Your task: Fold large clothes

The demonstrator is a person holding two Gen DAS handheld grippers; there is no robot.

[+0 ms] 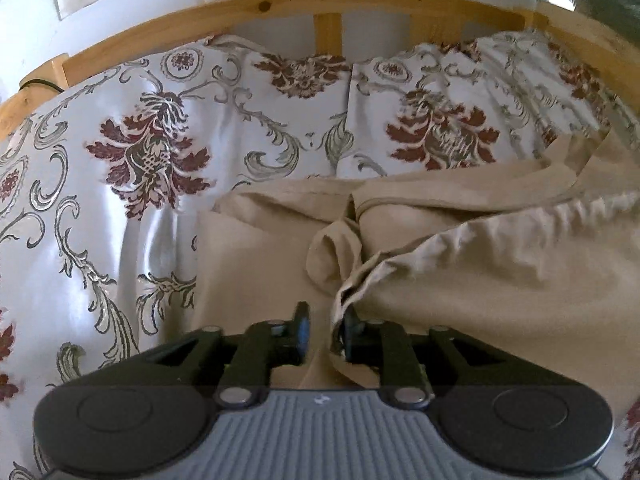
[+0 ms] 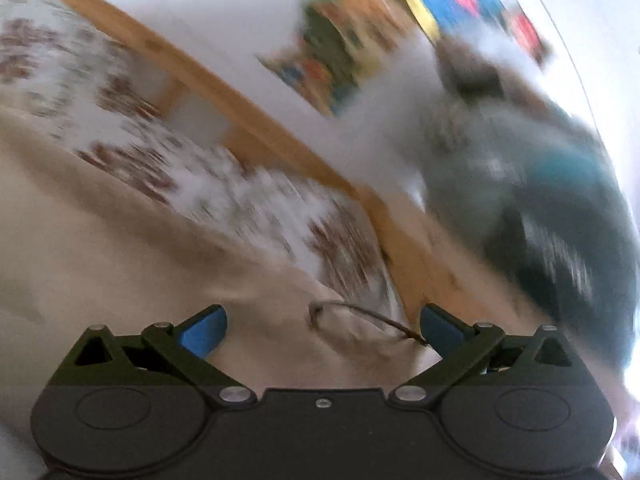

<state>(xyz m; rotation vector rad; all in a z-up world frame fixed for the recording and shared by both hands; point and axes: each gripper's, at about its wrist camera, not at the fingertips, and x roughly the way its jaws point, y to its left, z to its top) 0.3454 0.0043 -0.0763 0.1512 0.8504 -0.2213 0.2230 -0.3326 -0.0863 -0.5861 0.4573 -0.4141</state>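
A large beige garment (image 1: 440, 248) lies crumpled on the floral bedspread (image 1: 120, 168). In the left wrist view my left gripper (image 1: 325, 334) is nearly closed, with a bunched fold of the beige cloth between its fingers. The cloth rises from the jaws toward the right. In the blurred right wrist view my right gripper (image 2: 322, 328) is wide open, its blue pads (image 2: 204, 330) apart, above the beige garment (image 2: 100, 264) near its edge. A thin loop, perhaps a drawstring (image 2: 360, 314), lies between the fingers.
A wooden headboard rail (image 1: 320, 4) runs behind the pillows (image 1: 440, 120) at the far side. In the right wrist view the wooden frame (image 2: 280, 136) runs diagonally, with a dark grey and teal heap (image 2: 540, 200) beyond it and colourful pictures (image 2: 340, 52) on the wall.
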